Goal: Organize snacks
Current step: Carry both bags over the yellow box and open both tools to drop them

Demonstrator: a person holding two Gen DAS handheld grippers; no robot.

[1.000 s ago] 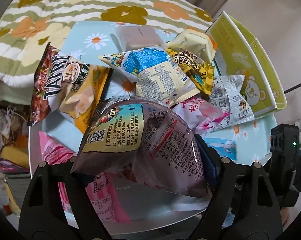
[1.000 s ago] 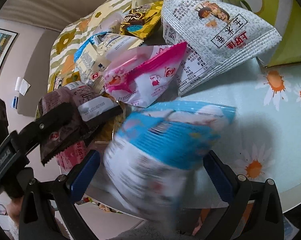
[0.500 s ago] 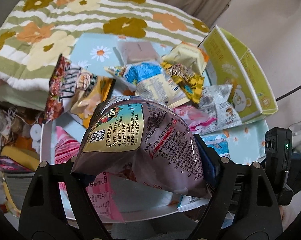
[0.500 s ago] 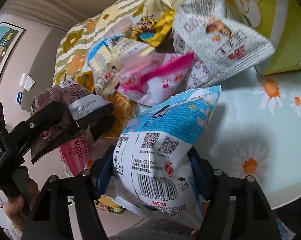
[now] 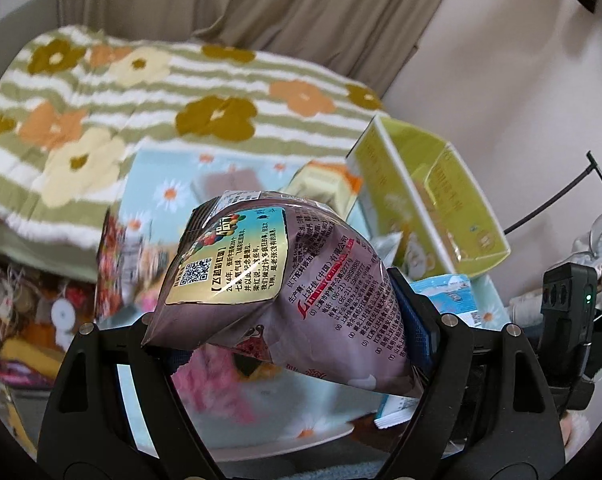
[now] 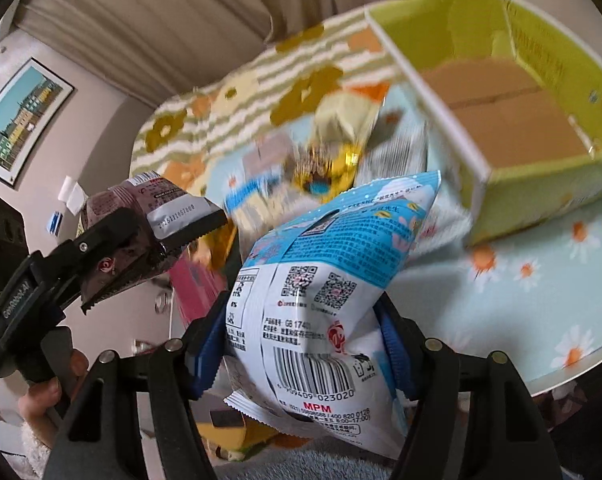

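both packets lifted off table (image 6: 541, 300), left gripper (image 5: 289, 320) and right gripper (image 6: 301, 344) angled down

Two grippers show, the left gripper (image 5: 297, 320) and the right gripper (image 6: 305, 344), each clamping one packet: one purple snack bag (image 5: 285, 280) and one blue-and-white snack bag (image 6: 325, 304). One yellow-green box (image 6: 501, 120) stands on one round table (image 6: 541, 288). The blurred loose packets in the pile (image 6: 313, 160) cannot be counted.
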